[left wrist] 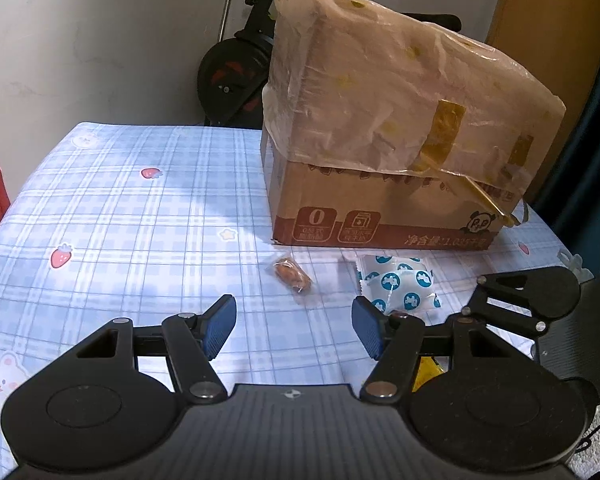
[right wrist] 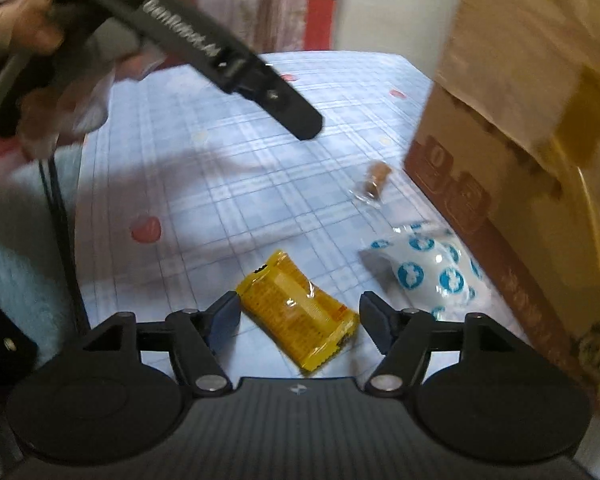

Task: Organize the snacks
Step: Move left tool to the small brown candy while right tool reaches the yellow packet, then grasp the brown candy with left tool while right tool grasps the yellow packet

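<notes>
A yellow snack packet [right wrist: 296, 308] lies on the blue plaid tablecloth [left wrist: 120, 220] between the pads of my right gripper [right wrist: 300, 316], which stands open around it without pressing. To its right is a white packet with blue dots [right wrist: 428, 272], which in the left wrist view [left wrist: 400, 284] lies just past my right-hand pad. A small brown snack in clear wrap [left wrist: 292, 276] rests ahead of my left gripper [left wrist: 294, 320], which is open with nothing between its fingers. That brown snack [right wrist: 374, 178] lies close to the box's corner.
A tall cardboard box [left wrist: 380, 120] under a plastic bag stands at the back right of the table, close behind the snacks. An exercise bike [left wrist: 236, 68] is behind the table by the wall. A person's hand [right wrist: 16, 28] holds the left gripper's handle.
</notes>
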`<control>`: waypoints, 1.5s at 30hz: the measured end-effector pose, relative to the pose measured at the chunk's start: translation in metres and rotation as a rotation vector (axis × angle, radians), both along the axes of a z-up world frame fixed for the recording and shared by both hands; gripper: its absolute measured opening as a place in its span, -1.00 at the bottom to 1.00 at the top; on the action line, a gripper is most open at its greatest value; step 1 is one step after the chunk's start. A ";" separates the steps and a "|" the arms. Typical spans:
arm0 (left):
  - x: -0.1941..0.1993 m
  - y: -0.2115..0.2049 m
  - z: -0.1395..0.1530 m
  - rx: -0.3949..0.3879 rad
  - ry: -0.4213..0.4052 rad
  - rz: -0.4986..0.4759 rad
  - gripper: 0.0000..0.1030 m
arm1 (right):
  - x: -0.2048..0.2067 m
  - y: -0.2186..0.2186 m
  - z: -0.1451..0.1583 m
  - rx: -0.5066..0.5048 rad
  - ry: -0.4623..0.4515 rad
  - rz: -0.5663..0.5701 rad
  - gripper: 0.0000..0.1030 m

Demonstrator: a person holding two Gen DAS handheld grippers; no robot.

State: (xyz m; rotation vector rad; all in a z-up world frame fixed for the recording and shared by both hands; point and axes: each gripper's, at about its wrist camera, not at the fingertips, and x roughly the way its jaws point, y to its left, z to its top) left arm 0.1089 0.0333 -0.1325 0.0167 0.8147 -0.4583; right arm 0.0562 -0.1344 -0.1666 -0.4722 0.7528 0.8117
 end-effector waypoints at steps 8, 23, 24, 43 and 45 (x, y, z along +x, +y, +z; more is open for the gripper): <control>0.003 0.002 -0.004 0.000 0.011 0.014 0.28 | 0.012 -0.001 -0.003 0.066 0.074 -0.002 0.17; 0.015 -0.021 -0.022 0.035 0.040 0.021 0.14 | -0.013 -0.074 -0.006 0.347 0.039 -0.356 -0.33; 0.017 -0.023 -0.023 0.037 0.039 0.023 0.14 | -0.016 -0.081 -0.006 0.367 0.025 -0.403 -0.33; 0.067 -0.056 -0.053 0.069 0.065 0.182 -0.28 | -0.021 -0.140 -0.026 0.430 -0.048 -0.768 -0.33; 0.065 -0.059 -0.053 0.108 0.043 0.176 -0.61 | -0.019 -0.140 -0.028 0.431 -0.038 -0.765 -0.33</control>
